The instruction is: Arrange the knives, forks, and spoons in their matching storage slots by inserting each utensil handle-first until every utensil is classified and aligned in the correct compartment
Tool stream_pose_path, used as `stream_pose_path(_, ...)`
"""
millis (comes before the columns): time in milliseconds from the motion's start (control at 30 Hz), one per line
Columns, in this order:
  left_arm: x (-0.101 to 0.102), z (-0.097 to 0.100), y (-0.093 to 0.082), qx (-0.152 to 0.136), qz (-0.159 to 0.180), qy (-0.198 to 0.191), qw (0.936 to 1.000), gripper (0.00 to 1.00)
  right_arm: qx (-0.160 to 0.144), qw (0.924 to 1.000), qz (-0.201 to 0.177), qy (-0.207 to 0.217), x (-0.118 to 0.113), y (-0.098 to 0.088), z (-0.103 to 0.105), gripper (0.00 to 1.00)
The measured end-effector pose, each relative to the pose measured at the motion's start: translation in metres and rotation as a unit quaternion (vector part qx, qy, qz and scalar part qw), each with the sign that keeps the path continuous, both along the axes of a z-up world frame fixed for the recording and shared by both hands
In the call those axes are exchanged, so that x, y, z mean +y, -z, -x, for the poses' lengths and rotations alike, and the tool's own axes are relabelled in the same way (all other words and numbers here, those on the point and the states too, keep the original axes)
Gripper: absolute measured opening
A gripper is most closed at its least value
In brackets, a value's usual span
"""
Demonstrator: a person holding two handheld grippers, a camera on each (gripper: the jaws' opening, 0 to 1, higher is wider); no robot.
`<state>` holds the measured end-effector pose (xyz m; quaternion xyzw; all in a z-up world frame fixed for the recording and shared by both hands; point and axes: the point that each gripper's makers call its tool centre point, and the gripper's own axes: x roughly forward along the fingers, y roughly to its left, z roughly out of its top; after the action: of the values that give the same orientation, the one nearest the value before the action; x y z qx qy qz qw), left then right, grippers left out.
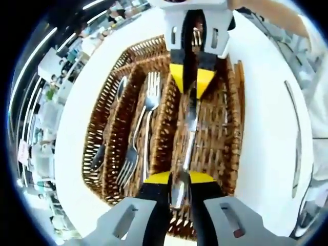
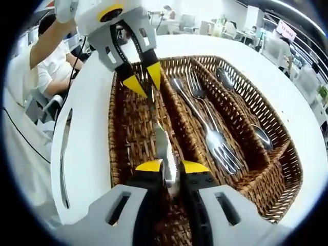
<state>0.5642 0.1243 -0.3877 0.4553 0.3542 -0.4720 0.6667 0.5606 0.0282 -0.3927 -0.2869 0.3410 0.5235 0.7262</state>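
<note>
A brown wicker tray (image 1: 233,128) (image 2: 120,128) with three long compartments lies on a white table. Both grippers hold one silver knife (image 1: 190,125) (image 2: 160,134) lengthwise over the tray's outer compartment. My left gripper (image 1: 179,179) (image 2: 145,84) is shut on one end and my right gripper (image 2: 171,167) (image 1: 192,82) is shut on the other. Forks (image 1: 147,110) (image 2: 207,120) lie in the middle compartment. Spoons (image 1: 119,89) (image 2: 241,102) lie in the far one. A second knife (image 1: 297,136) (image 2: 64,154) rests on the table beside the tray.
The round white table (image 1: 266,169) (image 2: 89,169) ends close beyond the loose knife. A person in white (image 2: 54,61) sits just past that edge. Office desks and chairs (image 2: 287,46) fill the background.
</note>
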Motion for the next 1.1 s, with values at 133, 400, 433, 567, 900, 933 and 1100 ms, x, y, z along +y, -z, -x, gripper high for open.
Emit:
stream_pose_path(133, 0.0, 0.007, 0.002, 0.006, -0.002, -0.001, 1.0, 0.1, -0.012, 0.9999, 0.002, -0.006, 0.003, -0.009, 0.006, 0.15)
stream_pose_path(400, 0.0, 0.01, -0.001, 0.006, 0.003, -0.004, 1.0, 0.11, -0.018, 0.9998, 0.004, -0.006, -0.001, -0.011, 0.005, 0.16)
stream_pose_path(433, -0.001, 0.009, -0.001, 0.002, 0.006, -0.002, 1.0, 0.12, -0.018, 0.9998, 0.003, -0.005, -0.001, -0.011, 0.006, 0.17)
stream_pose_path(567, -0.002, 0.012, 0.0, 0.004, 0.005, -0.004, 1.0, 0.12, -0.027, 0.9994, 0.017, -0.012, -0.003, -0.007, 0.006, 0.17)
stream_pose_path(900, -0.004, 0.017, 0.002, 0.005, 0.001, -0.001, 1.0, 0.12, -0.027, 0.9991, 0.017, -0.029, 0.002, -0.008, 0.015, 0.16)
stream_pose_path(933, -0.004, 0.017, 0.002, 0.006, 0.002, -0.003, 1.0, 0.12, -0.027, 0.999, 0.019, -0.031, 0.003, -0.007, 0.015, 0.16)
stream_pose_path(1100, -0.006, 0.019, 0.004, 0.006, 0.0, -0.001, 1.0, 0.12, -0.037, 0.9979, 0.039, -0.036, 0.002, -0.001, 0.007, 0.15)
